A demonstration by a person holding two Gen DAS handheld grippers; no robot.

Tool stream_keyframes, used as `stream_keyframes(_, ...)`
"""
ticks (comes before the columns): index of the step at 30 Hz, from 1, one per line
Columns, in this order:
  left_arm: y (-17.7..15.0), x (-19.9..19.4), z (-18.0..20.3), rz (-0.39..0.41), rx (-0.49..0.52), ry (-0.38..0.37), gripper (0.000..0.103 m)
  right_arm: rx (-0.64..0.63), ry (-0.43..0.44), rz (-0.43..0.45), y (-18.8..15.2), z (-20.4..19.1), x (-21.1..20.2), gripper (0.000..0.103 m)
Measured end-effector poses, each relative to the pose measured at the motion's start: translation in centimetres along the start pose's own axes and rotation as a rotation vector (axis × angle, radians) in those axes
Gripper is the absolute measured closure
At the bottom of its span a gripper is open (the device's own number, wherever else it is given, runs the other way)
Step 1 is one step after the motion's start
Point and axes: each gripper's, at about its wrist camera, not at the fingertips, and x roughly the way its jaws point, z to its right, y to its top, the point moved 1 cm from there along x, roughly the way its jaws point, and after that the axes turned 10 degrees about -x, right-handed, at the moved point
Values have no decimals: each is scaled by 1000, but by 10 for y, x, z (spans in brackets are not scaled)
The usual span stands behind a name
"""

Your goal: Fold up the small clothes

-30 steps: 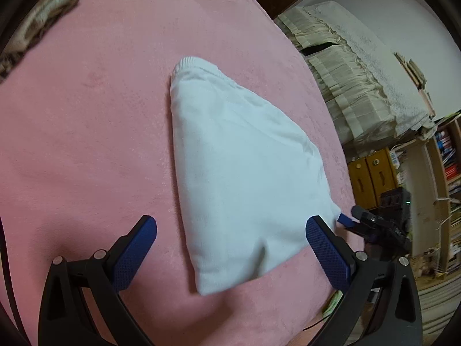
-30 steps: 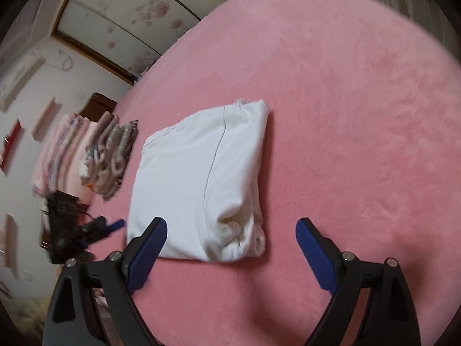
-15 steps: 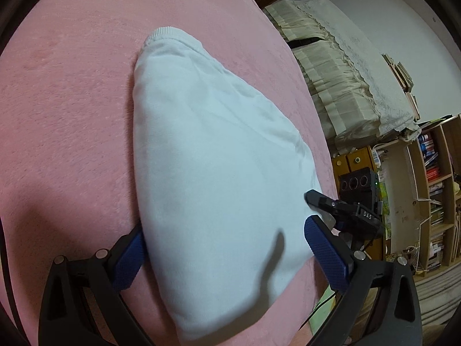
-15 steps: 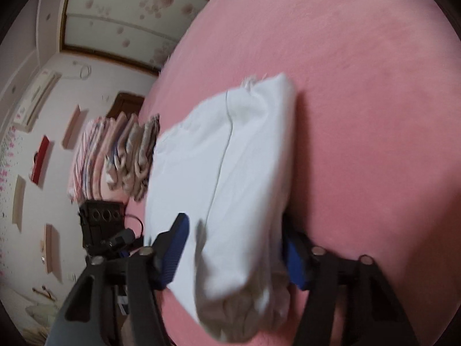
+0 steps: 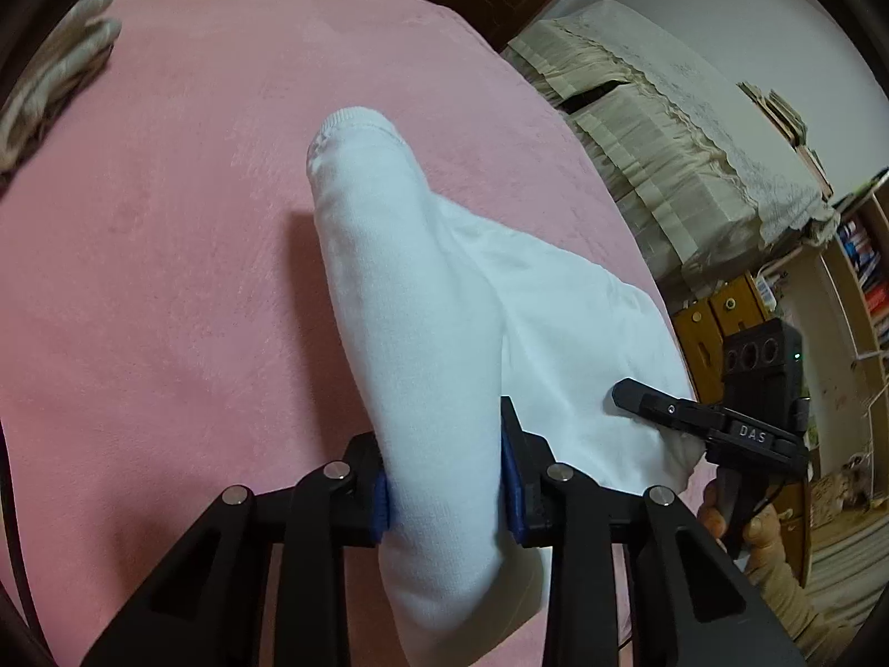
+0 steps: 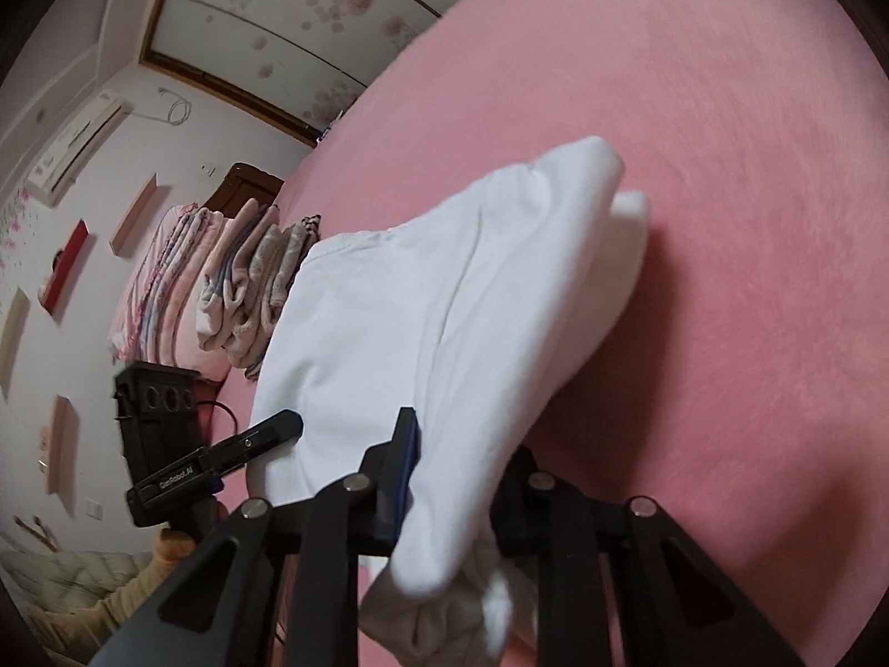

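Nearest each lens, a hand-held gripper is clamped on one near end of the folded white garment [image 5: 444, 333]: the left hand-held gripper [image 5: 444, 492] pinches a thick rolled bundle between its blue pads, and the right hand-held gripper [image 6: 453, 478] is closed on the opposite near corner, with loose layers hanging below its fingers. The garment appears raised at these two ends while its far edge still trails on the pink bed [image 5: 166, 278]. The main risk, as I judge it, is that the bites hold uneven layers: the inner folds dangling under the right hand-held gripper could slide out and undo the earlier folds, and if the two ends are carried at different rates the cloth would twist or land skewed. The plush bed cover may also drag on the trailing edge and bunch it. Just beyond the garment the bed is open, so nothing blocks laying it over. Farther off, a stack of folded patterned clothes [image 6: 222, 283] lies near the bed's far edge, well apart from the garment, and beyond the other side stand lace-covered furniture [image 5: 667, 128] and a bookshelf [image 5: 855, 278].
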Motion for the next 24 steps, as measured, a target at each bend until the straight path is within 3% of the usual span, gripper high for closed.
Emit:
stream_keyframes(5, -7, -45, 4, 10, 2, -5, 76, -52, -16, 8, -6, -48, -17, 83)
stream_keyframes(10, -15, -111, -6, 37, -3, 0, 76, -75, 52, 6, -11, -94, -20, 83)
stream_keyframes(14, -2, -178, -17, 91, 13, 33, 76, -123, 116, -2, 0, -146, -7, 83)
stream_keyframes(21, 74, -298, -41, 245, 84, 190, 76, -203, 254, 45, 83, -261, 43, 83)
stream_keyframes(24, 127, -337, -60, 294, 93, 249, 76, -245, 279, 67, 129, -311, 77, 83)
